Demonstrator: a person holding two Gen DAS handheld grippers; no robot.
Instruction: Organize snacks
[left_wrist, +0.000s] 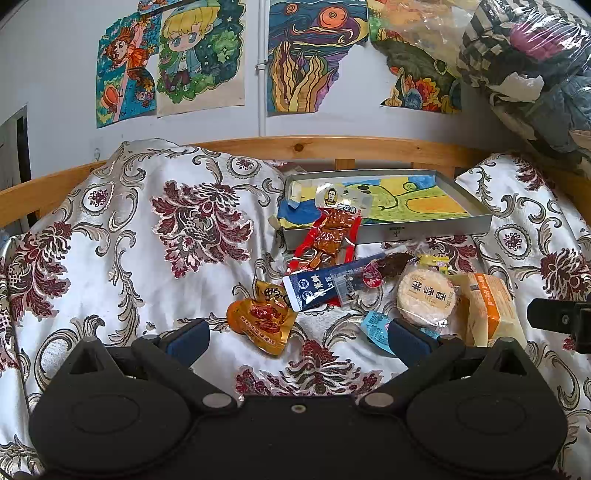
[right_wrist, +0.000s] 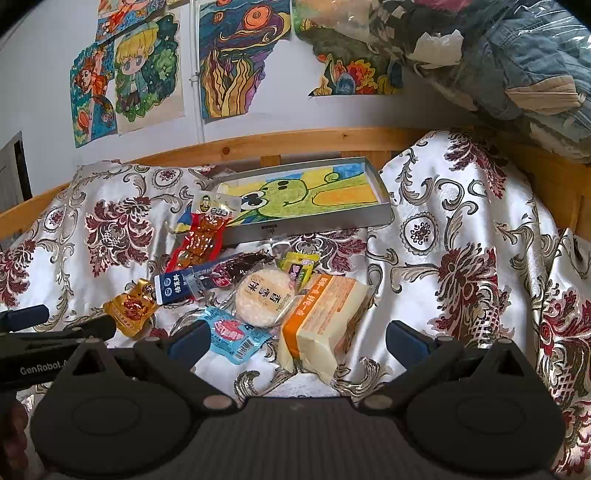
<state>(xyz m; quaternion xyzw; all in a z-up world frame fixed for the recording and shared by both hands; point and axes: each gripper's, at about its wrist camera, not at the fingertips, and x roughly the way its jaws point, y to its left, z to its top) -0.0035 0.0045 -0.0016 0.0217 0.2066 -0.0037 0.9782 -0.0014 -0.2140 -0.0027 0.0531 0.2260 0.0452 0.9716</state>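
Note:
A pile of snacks lies on the flowered cloth in front of a shallow grey tray (left_wrist: 443, 228) (right_wrist: 332, 220) lined with a crayon drawing. A long red packet (left_wrist: 328, 232) (right_wrist: 199, 240) leans over the tray's front left corner. Below it lie a dark blue stick pack (left_wrist: 314, 290) (right_wrist: 181, 284), a gold-orange packet (left_wrist: 258, 319) (right_wrist: 129, 306), a round rice cracker (left_wrist: 424, 295) (right_wrist: 264, 297), a light blue packet (left_wrist: 375, 326) (right_wrist: 232, 334) and an orange-and-cream cake pack (left_wrist: 487, 310) (right_wrist: 325, 314). My left gripper (left_wrist: 299, 338) hangs open just before the gold packet. My right gripper (right_wrist: 297, 338) is open, short of the light blue packet and the cake pack.
A small yellow packet (right_wrist: 299, 264) and a dark plum packet (right_wrist: 243, 264) sit behind the cracker. A wooden bed rail (left_wrist: 332, 147) runs behind the tray, under drawings on the wall. Bagged clothes (right_wrist: 517, 55) pile up at the upper right. The cloth rises in folds on both sides.

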